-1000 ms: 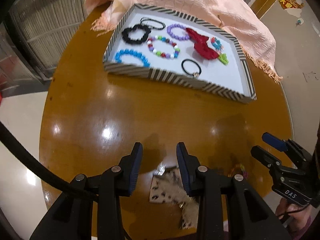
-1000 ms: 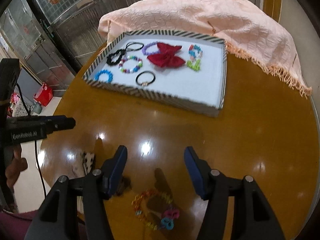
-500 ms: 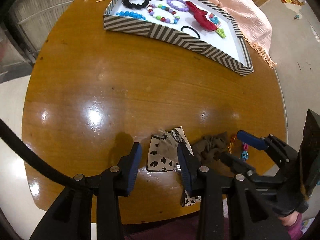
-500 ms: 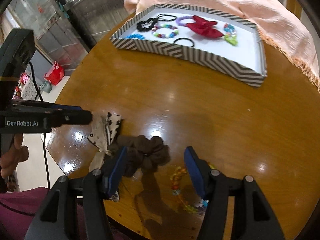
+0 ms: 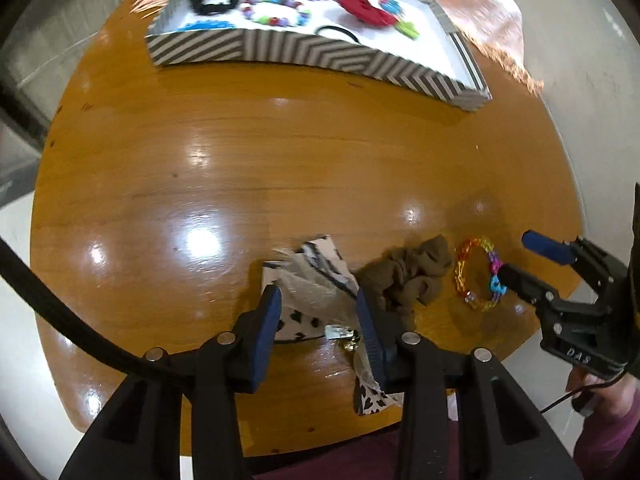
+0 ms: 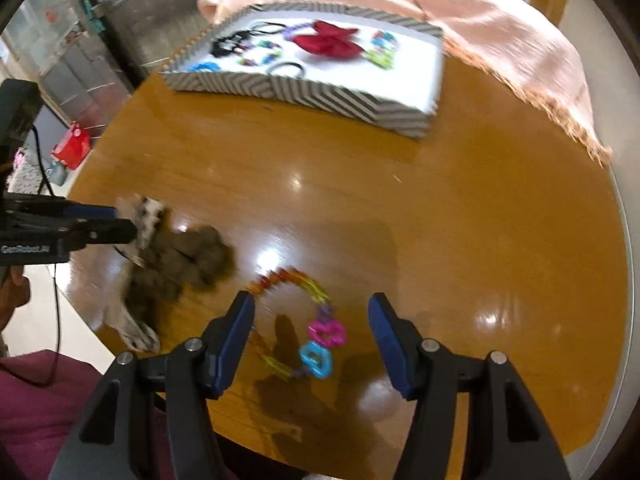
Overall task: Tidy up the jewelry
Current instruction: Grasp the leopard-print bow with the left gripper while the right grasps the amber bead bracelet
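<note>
A black-and-white spotted fabric bow [image 5: 312, 280] lies at the table's near edge, between the open fingers of my left gripper [image 5: 318, 300]. A brown scrunchie [image 5: 408, 276] lies right of it, and a multicoloured chain bracelet [image 5: 478, 274] further right. My right gripper [image 6: 312, 316] is open and straddles the bracelet [image 6: 316, 320]; the scrunchie [image 6: 188, 256] is to its left. My left gripper [image 6: 96, 220] enters from the left at the bow [image 6: 150, 212]. My right gripper [image 5: 532, 264] also shows in the left wrist view.
A striped tray [image 5: 304, 50] at the far side holds bracelets, hair ties and a red bow [image 5: 358, 2]; it also shows in the right wrist view [image 6: 320, 92]. A peach cloth [image 6: 460, 16] lies behind it. The round wooden table [image 5: 280, 152] ends close below the grippers.
Both grippers have dropped lower and closer to the loose items. My left fingers now flank the spotted bow; my right fingers now straddle the chain bracelet.
</note>
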{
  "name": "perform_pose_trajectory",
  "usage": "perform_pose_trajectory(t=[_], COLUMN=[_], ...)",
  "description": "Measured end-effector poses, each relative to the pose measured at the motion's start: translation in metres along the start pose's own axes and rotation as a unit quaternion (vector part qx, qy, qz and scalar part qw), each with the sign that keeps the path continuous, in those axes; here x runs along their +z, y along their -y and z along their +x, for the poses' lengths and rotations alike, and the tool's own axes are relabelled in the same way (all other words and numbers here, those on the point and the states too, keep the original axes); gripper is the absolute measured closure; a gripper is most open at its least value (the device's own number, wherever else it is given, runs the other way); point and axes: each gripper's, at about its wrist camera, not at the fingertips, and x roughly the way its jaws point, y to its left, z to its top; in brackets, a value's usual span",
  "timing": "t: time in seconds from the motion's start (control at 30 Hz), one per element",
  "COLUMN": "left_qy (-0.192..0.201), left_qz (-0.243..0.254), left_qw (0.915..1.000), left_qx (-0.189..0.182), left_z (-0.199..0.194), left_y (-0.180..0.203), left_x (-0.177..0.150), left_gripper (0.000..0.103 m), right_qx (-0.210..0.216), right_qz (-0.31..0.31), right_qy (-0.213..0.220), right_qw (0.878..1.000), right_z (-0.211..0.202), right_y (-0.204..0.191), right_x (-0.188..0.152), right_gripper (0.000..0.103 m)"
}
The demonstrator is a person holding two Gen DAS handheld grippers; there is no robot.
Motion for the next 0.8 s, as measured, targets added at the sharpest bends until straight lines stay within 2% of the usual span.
perform_pose_trajectory(t=[0.23,0.33,0.6,0.63,0.7,0.8], left_qy=[-0.007,-0.008,-0.012,-0.014,-0.014,-0.014], left_qz=[0.034,0.042,0.043,0.043,0.046,0.055], left_qw=[0.9988,0.9981,0.9978,0.9978,0.9973,0.9966], left_qx=[0.034,0.045,0.049,0.049,0.055,0.060], left_z=[0.011,0.014,0.019,0.020,0.022,0.024], left_y=[0.020,0.025,0.029,0.029,0.031,0.035], left_x=[0.004,0.005,0.011,0.010,0.011,0.009], left_gripper=[0.064,0.064,0.064,0.064,0.059,0.058], right_qx=[-0.015,-0.027,-0.032,-0.037,-0.038,-0.038], right_qz=[-0.019,-0.031,-0.033,-0.037,-0.044,-0.046], right_qy=[0.002,-0.003,0.003,0.004,0.007,0.009], right_qw=[1.000,0.999,0.999,0.999,0.998,0.998], right_z=[0.014,0.021,0.021,0.021,0.019,0.018], right_y=[-0.006,-0.010,-0.006,-0.006,-0.008,-0.009], right_x=[-0.012,-0.012,-0.012,-0.011,-0.011,-0.012], right_gripper=[0.042,0.050,0.052,0.055,0.084,0.087])
